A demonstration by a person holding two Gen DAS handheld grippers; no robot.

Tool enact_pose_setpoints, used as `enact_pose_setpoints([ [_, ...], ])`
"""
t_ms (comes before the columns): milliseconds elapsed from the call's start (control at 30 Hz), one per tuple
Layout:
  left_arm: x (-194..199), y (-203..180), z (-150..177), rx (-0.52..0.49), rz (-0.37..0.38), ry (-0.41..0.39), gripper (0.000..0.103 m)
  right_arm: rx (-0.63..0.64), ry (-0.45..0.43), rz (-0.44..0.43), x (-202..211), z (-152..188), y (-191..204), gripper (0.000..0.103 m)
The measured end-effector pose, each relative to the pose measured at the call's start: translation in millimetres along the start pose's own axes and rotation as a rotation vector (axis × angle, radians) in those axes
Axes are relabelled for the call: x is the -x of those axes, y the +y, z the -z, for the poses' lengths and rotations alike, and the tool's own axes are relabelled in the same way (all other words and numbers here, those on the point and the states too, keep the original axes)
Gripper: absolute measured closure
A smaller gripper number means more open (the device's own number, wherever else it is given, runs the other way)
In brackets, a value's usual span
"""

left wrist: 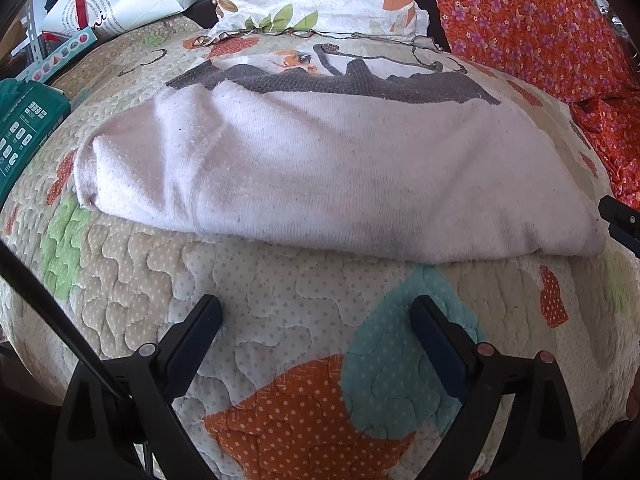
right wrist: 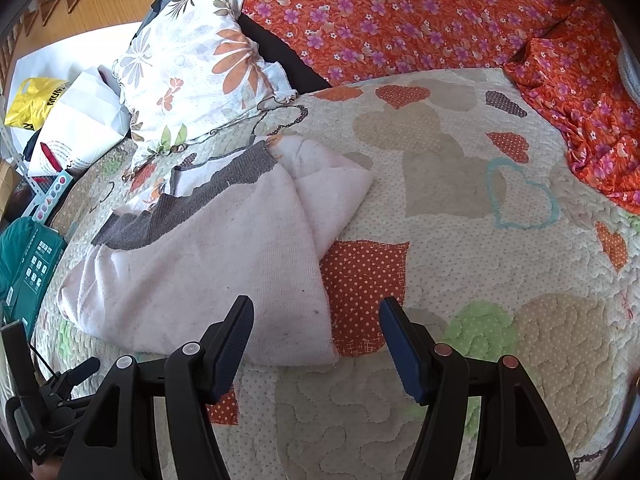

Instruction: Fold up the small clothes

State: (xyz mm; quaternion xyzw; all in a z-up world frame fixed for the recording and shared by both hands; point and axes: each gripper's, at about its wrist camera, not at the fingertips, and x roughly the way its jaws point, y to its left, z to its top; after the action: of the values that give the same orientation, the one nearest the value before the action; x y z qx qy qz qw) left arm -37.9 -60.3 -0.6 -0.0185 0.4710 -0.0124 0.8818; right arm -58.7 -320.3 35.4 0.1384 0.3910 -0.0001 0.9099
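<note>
With your left gripper [left wrist: 316,320] and right gripper [right wrist: 316,322] both released and empty, the half-folded pink garment [left wrist: 320,168] lies just ahead on the quilt [left wrist: 260,300], needing another fold.

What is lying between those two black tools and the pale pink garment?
Nothing visible. Only bare quilt separates the open left tool from the folded garment; the open right tool hovers over its near corner.

left tool [left wrist: 316,320]: open, empty | folded garment [left wrist: 320,168] on quilt [left wrist: 260,300]
</note>
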Motion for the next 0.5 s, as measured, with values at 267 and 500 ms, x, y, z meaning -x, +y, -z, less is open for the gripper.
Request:
enact_pose_setpoints([
  [267,-0.2,-0.3,0.6,0.001,0.0,0.0,0.007,-0.002,0.005,-0.002,-0.3,1.0,1.8,0.032],
  [500,0.0,-0.6,0.7,0.001,0.0,0.0,0.007,0.004,0.01,0.001,-2.2,2.1,4.7,0.032],
])
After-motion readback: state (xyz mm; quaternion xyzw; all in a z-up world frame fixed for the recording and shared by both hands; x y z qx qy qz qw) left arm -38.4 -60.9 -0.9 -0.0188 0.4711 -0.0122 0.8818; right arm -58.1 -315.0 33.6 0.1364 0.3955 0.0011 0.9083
